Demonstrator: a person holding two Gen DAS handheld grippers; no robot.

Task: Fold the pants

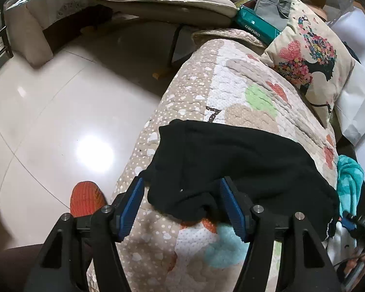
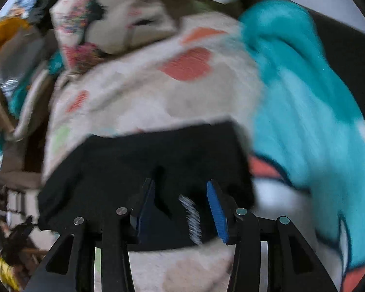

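Observation:
Black pants (image 1: 231, 160) lie bunched across a patchwork quilt (image 1: 231, 85) on a sofa. My left gripper (image 1: 181, 194) points down at their near edge and is open. A fold of the black cloth lies between its blue pads (image 1: 133, 194) and neither pad presses on it. The right wrist view is blurred. It shows the pants (image 2: 133, 160) on the quilt (image 2: 146, 102) and my right gripper (image 2: 182, 194) over their near end. Black cloth and a white ribbed strip (image 2: 192, 219) sit between its pads. The right pad's blue face (image 2: 216, 211) stays bare, so the jaws stand open.
A flowered pillow (image 1: 309, 56) leans at the quilt's far right. A teal blanket (image 2: 292, 85) is heaped to the right of the pants. Glossy floor tiles (image 1: 48, 121) and an orange slipper (image 1: 85, 199) lie left of the sofa. Cushions and boxes clutter the back.

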